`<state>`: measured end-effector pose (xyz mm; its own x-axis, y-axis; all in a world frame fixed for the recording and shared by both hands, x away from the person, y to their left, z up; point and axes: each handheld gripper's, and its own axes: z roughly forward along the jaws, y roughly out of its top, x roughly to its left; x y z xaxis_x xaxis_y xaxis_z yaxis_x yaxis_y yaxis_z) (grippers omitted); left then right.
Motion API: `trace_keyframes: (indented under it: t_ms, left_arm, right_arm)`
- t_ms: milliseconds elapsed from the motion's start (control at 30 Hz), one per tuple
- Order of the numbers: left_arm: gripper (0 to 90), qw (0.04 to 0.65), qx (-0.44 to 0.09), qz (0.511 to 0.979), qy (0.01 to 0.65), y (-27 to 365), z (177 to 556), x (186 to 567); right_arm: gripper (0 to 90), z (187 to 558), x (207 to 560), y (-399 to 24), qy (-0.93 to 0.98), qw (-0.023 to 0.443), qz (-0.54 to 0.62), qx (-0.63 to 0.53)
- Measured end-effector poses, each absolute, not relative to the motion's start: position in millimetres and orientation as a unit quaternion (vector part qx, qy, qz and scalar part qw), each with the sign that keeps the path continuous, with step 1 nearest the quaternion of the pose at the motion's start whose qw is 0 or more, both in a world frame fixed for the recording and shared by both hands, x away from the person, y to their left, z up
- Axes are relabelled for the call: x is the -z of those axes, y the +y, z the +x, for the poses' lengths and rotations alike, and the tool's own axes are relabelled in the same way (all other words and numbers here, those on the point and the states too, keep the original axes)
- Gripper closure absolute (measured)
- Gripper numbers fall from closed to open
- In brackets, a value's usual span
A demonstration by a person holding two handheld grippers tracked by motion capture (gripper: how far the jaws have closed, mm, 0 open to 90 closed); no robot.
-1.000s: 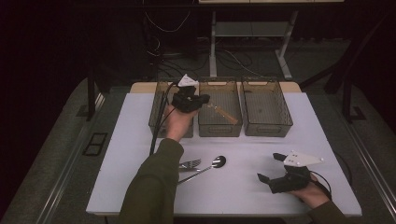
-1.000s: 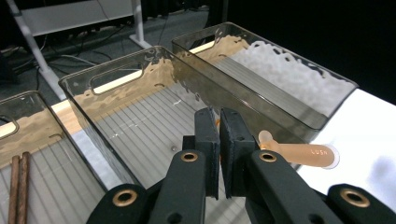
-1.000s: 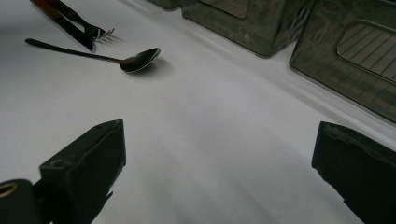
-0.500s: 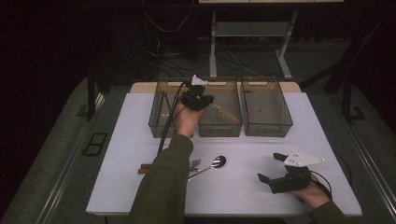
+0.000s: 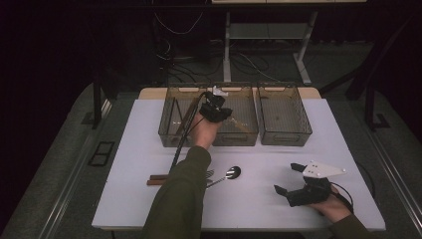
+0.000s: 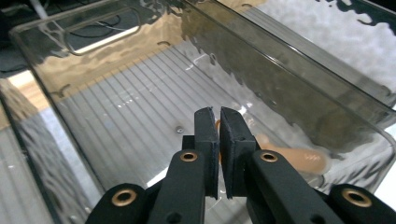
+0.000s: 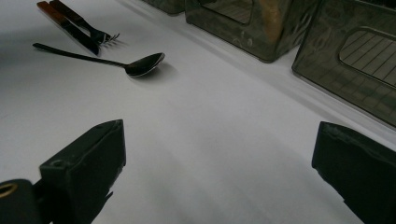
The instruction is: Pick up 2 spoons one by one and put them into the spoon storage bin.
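Fingers of left gripper (image 6: 218, 140) pinching wooden utensil (image 6: 299, 157) inside middle bin (image 5: 239, 88), near its wall; right gripper (image 5: 290, 179) spread wide over bare table (image 5: 278, 154)

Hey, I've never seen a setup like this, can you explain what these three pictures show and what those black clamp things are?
A person sits at a white table holding a hand-operated gripper in each hand. One picture comes from a camera above; the other two come from cameras riding on each gripper. The left gripper reaches into the middle of three clear bins, its jaws closed on a wooden utensil. The right gripper rests near the table's front edge, jaws wide open, holding nothing. On the table lie a spoon and a fork; brown handles show beside them.
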<state>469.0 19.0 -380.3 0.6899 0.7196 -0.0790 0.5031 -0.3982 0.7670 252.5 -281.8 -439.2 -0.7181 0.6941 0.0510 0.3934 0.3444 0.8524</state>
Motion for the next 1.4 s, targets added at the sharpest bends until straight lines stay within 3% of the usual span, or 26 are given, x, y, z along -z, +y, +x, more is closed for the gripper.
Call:
trace_keyframes:
  t_ms: [133,533,1000,1400]
  left_arm:
    - [70.8,0.406,-0.138,0.823,0.373,19,469,380]
    - [44.5,0.442,-0.128,0.818,0.345,23,457,367]
    - [26.1,0.47,-0.119,0.818,0.31,50,414,353]
    - [15.9,0.475,-0.114,0.823,0.289,87,359,376]
  right_arm:
    - [3.1,252,439,-282,0.804,0.162,0.339,-0.461]
    - [3.1,253,440,-281,0.806,0.163,0.336,-0.46]
    - [3.1,255,441,-282,0.808,0.161,0.34,-0.453]
    - [3.1,258,442,-281,0.809,0.14,0.356,-0.445]
